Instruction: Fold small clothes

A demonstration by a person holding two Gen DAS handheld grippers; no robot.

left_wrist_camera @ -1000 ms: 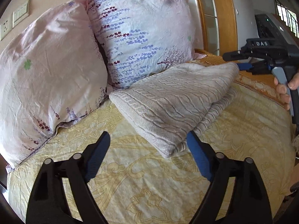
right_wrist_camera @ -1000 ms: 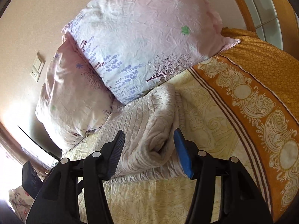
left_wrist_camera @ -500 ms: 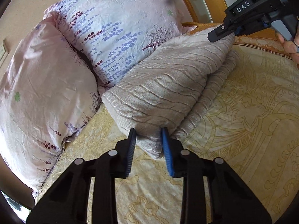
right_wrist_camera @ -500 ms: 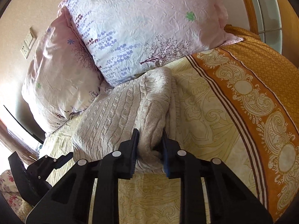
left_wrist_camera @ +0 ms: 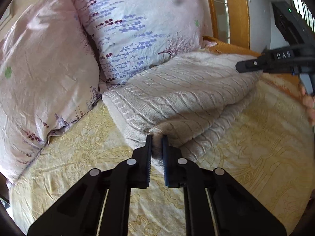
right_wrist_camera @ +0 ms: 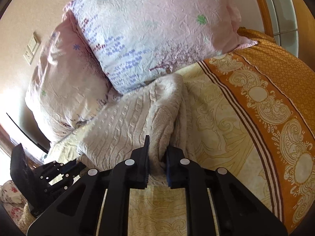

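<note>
Over on the far left, beyond the claws, two floral pillows (left_wrist_camera: pixel 49 74) lean against the wall, and just in front of them the cream cable-knit sweater (left_wrist_camera: pixel 177 90) lies on the yellow patterned bedspread (left_wrist_camera: pixel 78 157). The sweater is already doubled over into a thick bundle, layers stacked, so some folding looks done. The left gripper (left_wrist_camera: pixel 157 143) comes in at the near corner of that bundle, its jaws narrowed right down with a pinch of knit squeezed between them. Ahead and to its right, the other tool reaches in over the far end of the bundle. Switching to the right wrist view: the right gripper (right_wrist_camera: pixel 157 147) is likewise clamped tight, a roll of the sweater (right_wrist_camera: pixel 126 125) bunched between its pads, with the orange border of the bedspread (right_wrist_camera: pixel 275 118) running off to its right and the left tool low to its left. Both ends are gripped, then. What seems left is one more fold, judging by the bundle's length, and then squaring it up and laying it flat.
</note>
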